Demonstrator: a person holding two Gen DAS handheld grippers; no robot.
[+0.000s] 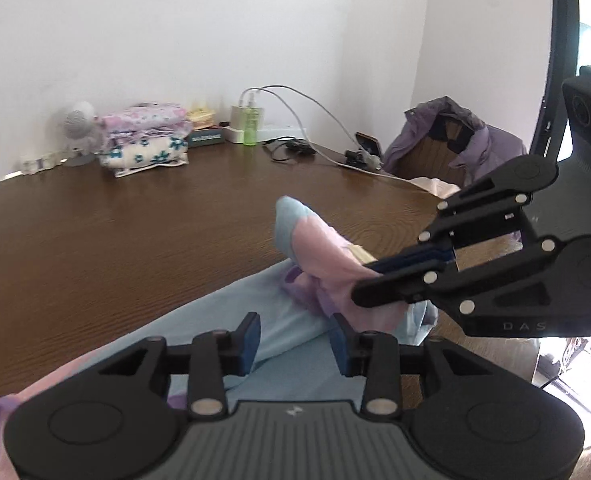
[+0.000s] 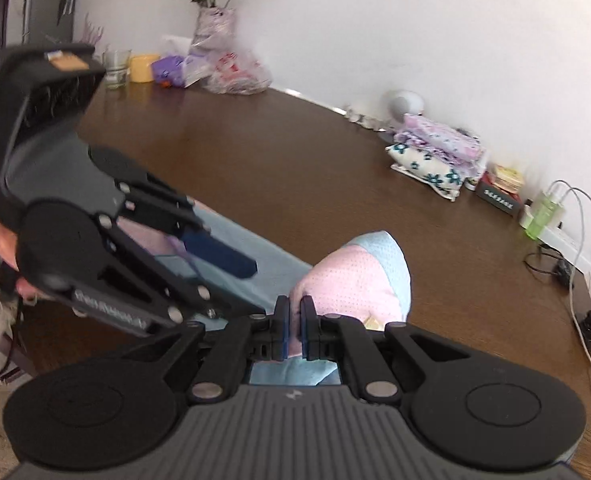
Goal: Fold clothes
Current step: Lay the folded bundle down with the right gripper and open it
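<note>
Pink-and-blue garment [image 1: 319,252] lies on the dark wooden table [image 1: 115,232], spread just ahead of and under the left tool [image 1: 295,340], with one end lifted clear of the table in front of both tools. The right tool [image 2: 294,328] has its two fingers pressed nearly together on a fold of the pink fabric, and the raised part, pink with a light blue band [image 2: 395,256], bulges straight ahead of it. In the left wrist view that same tool [image 1: 379,284] comes in from the right side, its dark tips closed on the pink cloth. The left tool stands wide open, its blue pads [image 1: 251,340] apart on either side of a blue stretch of the garment and holding nothing. Far ahead of the left tool, by the wall, sits a stack of folded floral cloths [image 1: 143,140]. To the right of it stands a green bottle [image 1: 251,128] with white cables [image 1: 319,116] beside it.
</note>
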